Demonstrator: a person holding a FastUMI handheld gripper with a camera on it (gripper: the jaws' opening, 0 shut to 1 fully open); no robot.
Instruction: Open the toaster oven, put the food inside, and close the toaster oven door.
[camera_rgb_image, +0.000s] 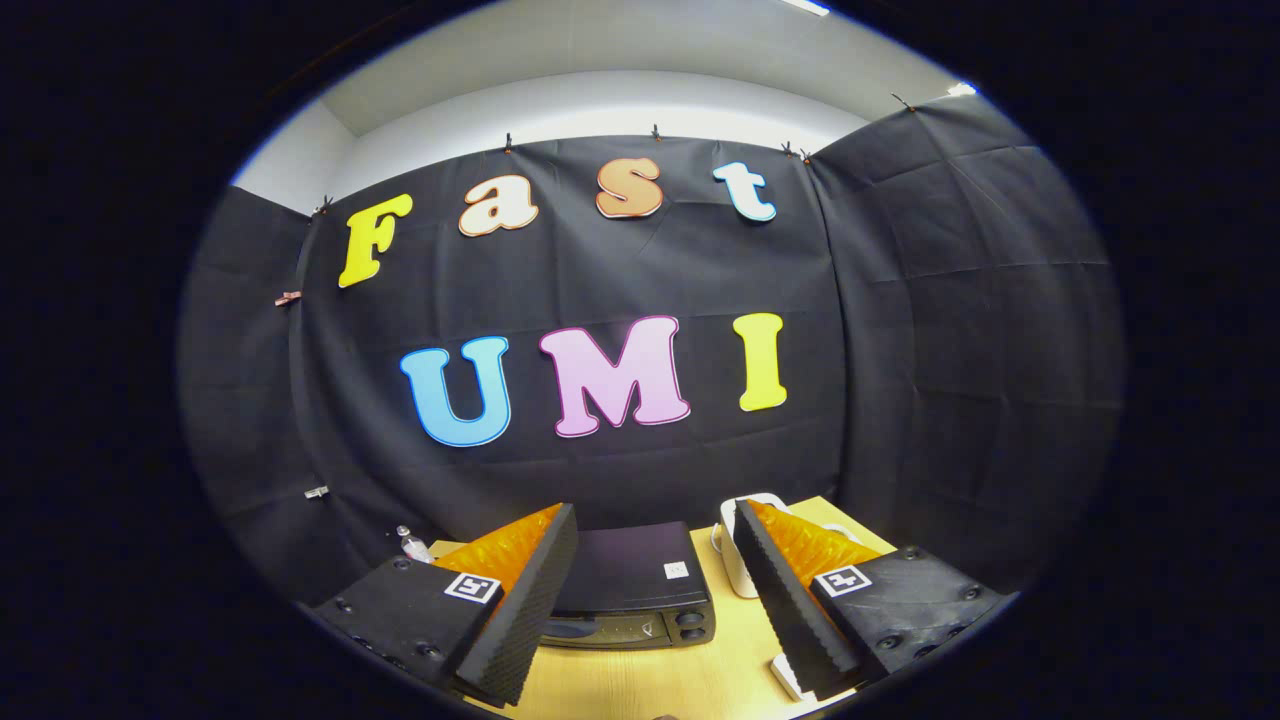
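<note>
1. As the gripper (640, 600) hangs above the pale wooden table (640, 685), the black box-shaped toaster oven (630, 585) lies straight ahead of it and lower down, seen through the gap between the two fingers. Its long axis runs crosswise to the fingers, its front panel facing back toward them.
2. Gripper state: fingers spread wide with nothing between them — neither one touches the oven.
3. Oven, appearance: flat dark top bearing a small pale sticker toward its right; a narrow front strip with a bluish window to the left and round knobs to the right. From this high angle the door cannot be judged shut or ajar, and the inside is hidden.
4. Right of the oven: a white mug-like vessel (745, 545), partly behind the right finger; a flat white object (788, 675) lies nearer than the oven — what it is cannot be told.
5. Left of the oven, at the far table edge: a small clear bottle (412, 545).
6. Food: no item can be made out for certain.
</note>
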